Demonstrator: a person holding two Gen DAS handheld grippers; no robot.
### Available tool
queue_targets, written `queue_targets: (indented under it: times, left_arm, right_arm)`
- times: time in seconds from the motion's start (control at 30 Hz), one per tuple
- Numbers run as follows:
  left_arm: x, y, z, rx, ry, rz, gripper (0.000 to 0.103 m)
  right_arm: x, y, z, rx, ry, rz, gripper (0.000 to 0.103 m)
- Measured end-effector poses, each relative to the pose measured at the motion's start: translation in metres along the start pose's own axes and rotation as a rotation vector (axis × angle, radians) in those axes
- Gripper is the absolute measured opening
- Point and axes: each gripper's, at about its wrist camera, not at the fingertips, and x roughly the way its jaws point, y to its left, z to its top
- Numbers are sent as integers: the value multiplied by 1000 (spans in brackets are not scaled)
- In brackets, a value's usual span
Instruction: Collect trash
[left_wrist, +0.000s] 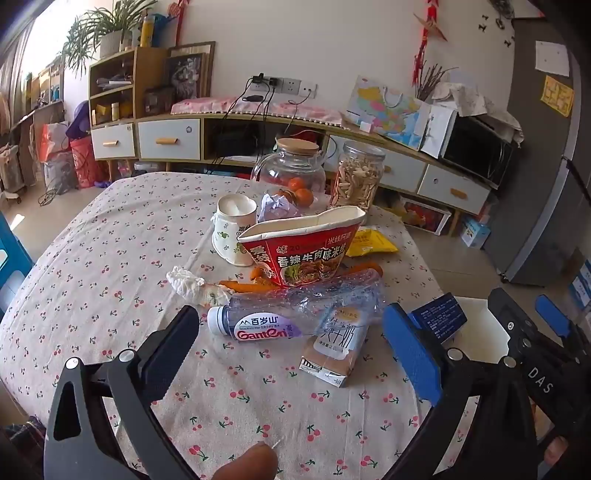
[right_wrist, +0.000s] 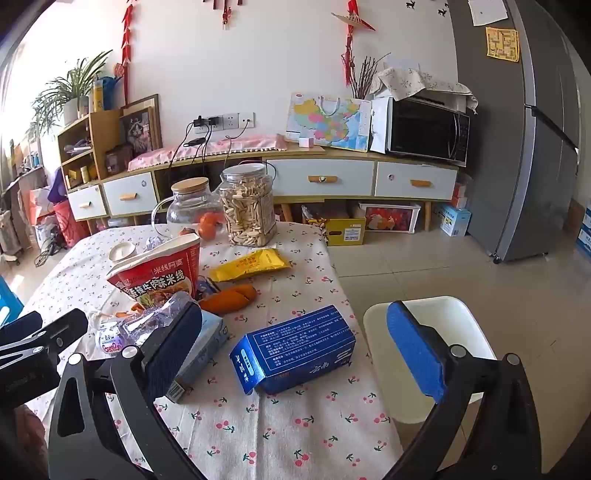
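Table of trash with both grippers spread wide, nothing clamped.

Left wrist view: left gripper (left_wrist: 291, 345) at lower centre, jaws apart; crushed water bottle (left_wrist: 288, 314) and flattened drink carton (left_wrist: 334, 345) lying between the fingers, untouched; red noodle bowl (left_wrist: 306, 251) just above them, crumpled tissue (left_wrist: 188, 282) to upper left, paper cup (left_wrist: 232, 229) beside the bowl. Right wrist view: right gripper (right_wrist: 295, 349) at lower centre, jaws apart; blue box (right_wrist: 295, 349) lying between the fingers, touching neither; yellow packet (right_wrist: 251, 264) well above, on the cherry-print tablecloth (right_wrist: 295, 424).
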Motion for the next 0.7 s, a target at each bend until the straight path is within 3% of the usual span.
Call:
queue_targets:
  times: [0.7]
  left_arm:
    - [4, 6, -3, -12, 16, -2, 97]
  right_arm:
    - [5, 6, -5, -13, 28, 20, 96]
